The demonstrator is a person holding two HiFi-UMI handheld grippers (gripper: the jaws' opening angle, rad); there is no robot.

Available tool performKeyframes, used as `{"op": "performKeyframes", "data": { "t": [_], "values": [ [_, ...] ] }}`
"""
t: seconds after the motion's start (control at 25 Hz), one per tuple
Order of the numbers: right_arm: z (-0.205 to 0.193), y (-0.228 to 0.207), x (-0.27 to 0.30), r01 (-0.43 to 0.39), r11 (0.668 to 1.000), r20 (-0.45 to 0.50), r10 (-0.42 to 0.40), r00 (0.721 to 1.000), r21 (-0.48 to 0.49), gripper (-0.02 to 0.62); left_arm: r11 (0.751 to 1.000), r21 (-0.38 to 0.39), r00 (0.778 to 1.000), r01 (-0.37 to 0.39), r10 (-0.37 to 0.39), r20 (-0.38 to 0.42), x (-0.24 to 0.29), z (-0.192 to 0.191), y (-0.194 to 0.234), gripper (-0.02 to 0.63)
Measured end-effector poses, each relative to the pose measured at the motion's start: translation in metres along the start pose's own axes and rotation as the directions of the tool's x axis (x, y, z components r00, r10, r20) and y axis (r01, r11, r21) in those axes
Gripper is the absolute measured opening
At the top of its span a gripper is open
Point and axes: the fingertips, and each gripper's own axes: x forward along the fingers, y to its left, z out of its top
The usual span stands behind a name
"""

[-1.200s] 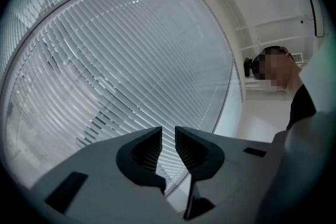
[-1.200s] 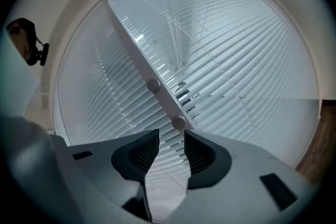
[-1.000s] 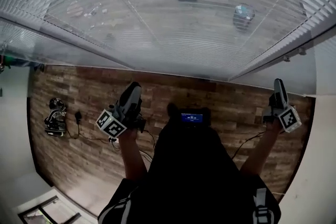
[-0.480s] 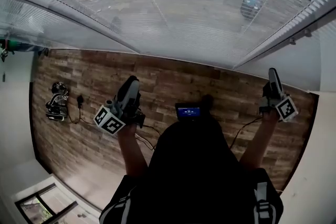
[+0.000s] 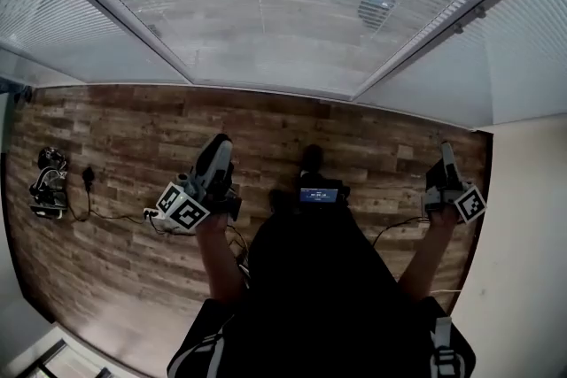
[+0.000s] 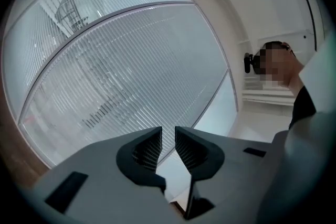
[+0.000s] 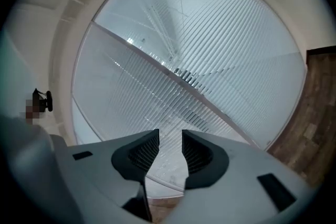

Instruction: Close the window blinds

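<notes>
Change, left side: The tangle of cables and devices on the floor (image 5: pixel 46 190) has been carried out toward the left edge of the head view. The left gripper (image 5: pixel 220 146) is found at nearly the same spot in the picture as a second ago.
Change, middle: The blinds (image 5: pixel 266 13) are now seen more squarely across the top of the head view.
Change, right side: The right gripper (image 5: pixel 446 151) has been drawn slightly inward and lower, and more of the pale wall (image 5: pixel 523 235) has been uncovered beside it.
Meaning for the task: A shift along the window is judged to have been made. It is taken as positioning only, since nothing of the blinds has been touched. Dark gaps are still seen between some slats, so the closing is judged not yet begun.
Left gripper: Its jaws are held a narrow gap apart with nothing between them.
Blinds from the left gripper: They are seen from 10 to 12 o'clock, well apart, with a band of floor (image 5: pixel 115 128) between in the head view.
Right gripper: Its jaws are parted somewhat wider, and nothing is held.
Blinds from the right gripper: They are spread at 12 o'clock beyond the tips, well apart. No cord or wand can be made out with certainty.
</notes>
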Motion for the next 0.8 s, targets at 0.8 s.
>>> {"op": "performKeyframes", "data": {
  "t": [0.8],
  "values": [
    [0.024, 0.009, -0.038, -0.179, 0.984, -0.068, 0.180, 0.981, 0.017, 0.137, 0.993, 0.072, 0.988, -0.092, 0.082, 0.132, -0.049, -0.024, -0.089, 0.084]
  ]
}}
